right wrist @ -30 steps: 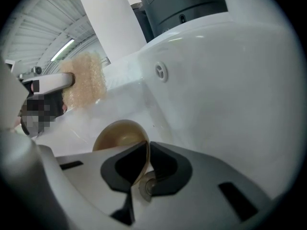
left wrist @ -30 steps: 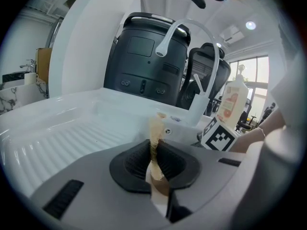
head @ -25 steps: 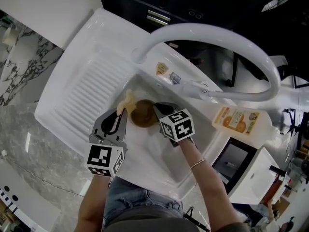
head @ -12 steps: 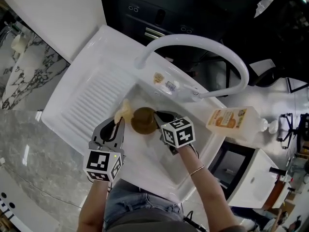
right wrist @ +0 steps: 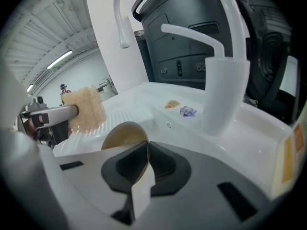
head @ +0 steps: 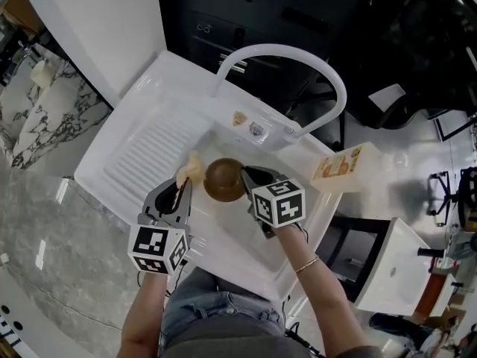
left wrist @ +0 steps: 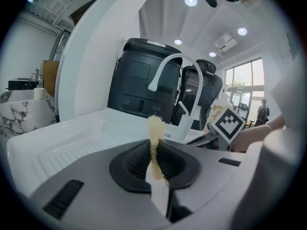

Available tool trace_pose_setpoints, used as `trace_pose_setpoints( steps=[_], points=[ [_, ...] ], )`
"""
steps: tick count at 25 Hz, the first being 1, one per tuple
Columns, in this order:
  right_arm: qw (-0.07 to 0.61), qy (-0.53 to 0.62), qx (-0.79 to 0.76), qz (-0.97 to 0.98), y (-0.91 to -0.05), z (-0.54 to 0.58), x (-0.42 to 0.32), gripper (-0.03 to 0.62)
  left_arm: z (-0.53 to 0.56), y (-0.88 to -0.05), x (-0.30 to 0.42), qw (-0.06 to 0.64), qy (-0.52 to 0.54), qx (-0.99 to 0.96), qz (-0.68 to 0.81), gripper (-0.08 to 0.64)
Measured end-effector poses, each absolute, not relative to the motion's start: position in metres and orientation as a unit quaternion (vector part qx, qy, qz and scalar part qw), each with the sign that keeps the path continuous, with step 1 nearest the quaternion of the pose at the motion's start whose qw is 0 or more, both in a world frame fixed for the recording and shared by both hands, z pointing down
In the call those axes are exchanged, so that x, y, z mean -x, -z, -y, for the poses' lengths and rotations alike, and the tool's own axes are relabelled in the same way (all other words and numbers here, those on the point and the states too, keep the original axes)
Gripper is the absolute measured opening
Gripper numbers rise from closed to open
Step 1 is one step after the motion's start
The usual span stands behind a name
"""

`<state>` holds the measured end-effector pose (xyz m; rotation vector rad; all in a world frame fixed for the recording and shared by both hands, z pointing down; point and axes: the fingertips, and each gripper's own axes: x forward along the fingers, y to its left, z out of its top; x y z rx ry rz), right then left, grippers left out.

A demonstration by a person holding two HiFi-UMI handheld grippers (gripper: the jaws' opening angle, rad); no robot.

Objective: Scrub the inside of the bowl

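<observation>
We note a white sink [head: 141,159]. Over its basin, our right gripper [head: 244,174] clamps the brown bowl [head: 223,179] by its rim. Toward the sink's drainboard, our left gripper [head: 184,183] pinches a yellow scrub pad [head: 191,168], just beside the bowl, not touching.

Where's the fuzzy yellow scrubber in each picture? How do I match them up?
Head view: the scrubber sits mid-picture at the left tool's tip, just left of the brown bowl.
Left gripper view: the scrubber stands up in the centre, pinched between the jaws.
Right gripper view: the scrubber is at the left, above the brown bowl.
Shared landmark: the white faucet, in all three.
</observation>
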<state>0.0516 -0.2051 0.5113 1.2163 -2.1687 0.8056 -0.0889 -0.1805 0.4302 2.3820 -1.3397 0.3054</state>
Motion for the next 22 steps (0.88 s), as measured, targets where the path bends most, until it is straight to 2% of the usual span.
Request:
trace_pose_setpoints(
  steps=[12,22],
  points=[
    [0.221,-0.249,-0.495,0.803,-0.456,0.187,-0.055,0.023,0.155,-0.386,0.058,0.176,-0.073,-0.886,0.422,0.037],
    [0.204,-0.200,-0.507,0.813,-0.422,0.179,-0.049,0.023,0.141,-0.410,0.006,0.181,-0.187,-0.912,0.318,0.037]
  ],
)
